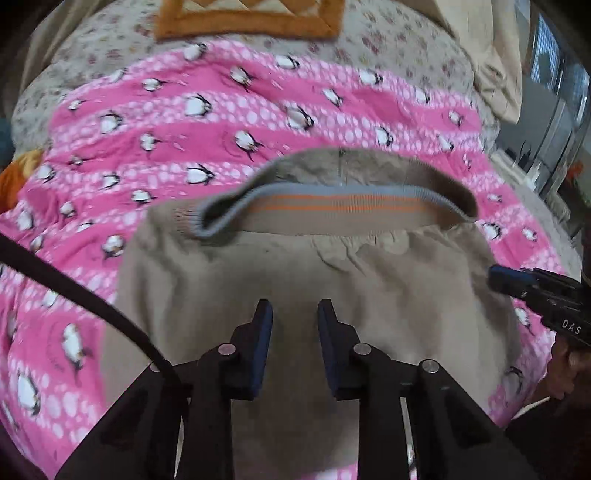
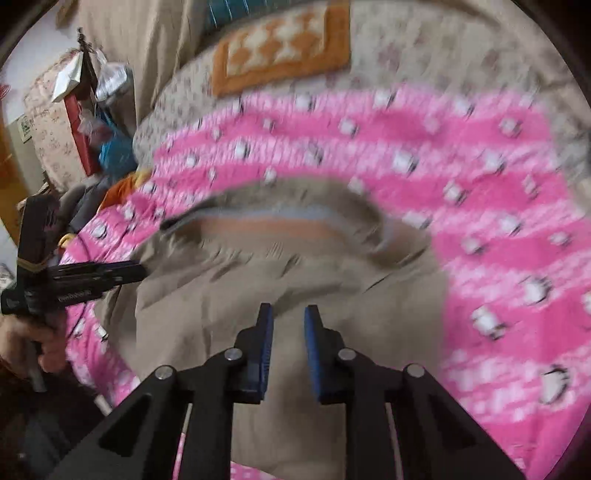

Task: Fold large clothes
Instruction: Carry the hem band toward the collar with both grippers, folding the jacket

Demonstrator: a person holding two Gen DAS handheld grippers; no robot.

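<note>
A beige jacket [image 1: 258, 295] lies on a pink penguin-print blanket [image 1: 155, 122], its ribbed collar [image 1: 332, 206] with grey and orange stripes at the far side. My left gripper [image 1: 295, 308] hovers over the jacket's back, jaws a little apart with nothing between them. My right gripper [image 2: 289, 312] stands over the same jacket [image 2: 332, 295], jaws narrowly apart and empty. In the left wrist view the right gripper [image 1: 498, 278] shows at the jacket's right edge. In the blurred right wrist view the left gripper [image 2: 140, 271], in a hand [image 2: 40, 339], shows at its left edge.
The blanket covers a bed with a floral sheet [image 1: 388, 33]. An orange-bordered mat [image 1: 247, 22] lies at the far side. A black cable [image 1: 74, 288] crosses the left wrist view. Bags and clutter [image 2: 92, 122] stand beside the bed; a glass door [image 1: 554, 92] is at the right.
</note>
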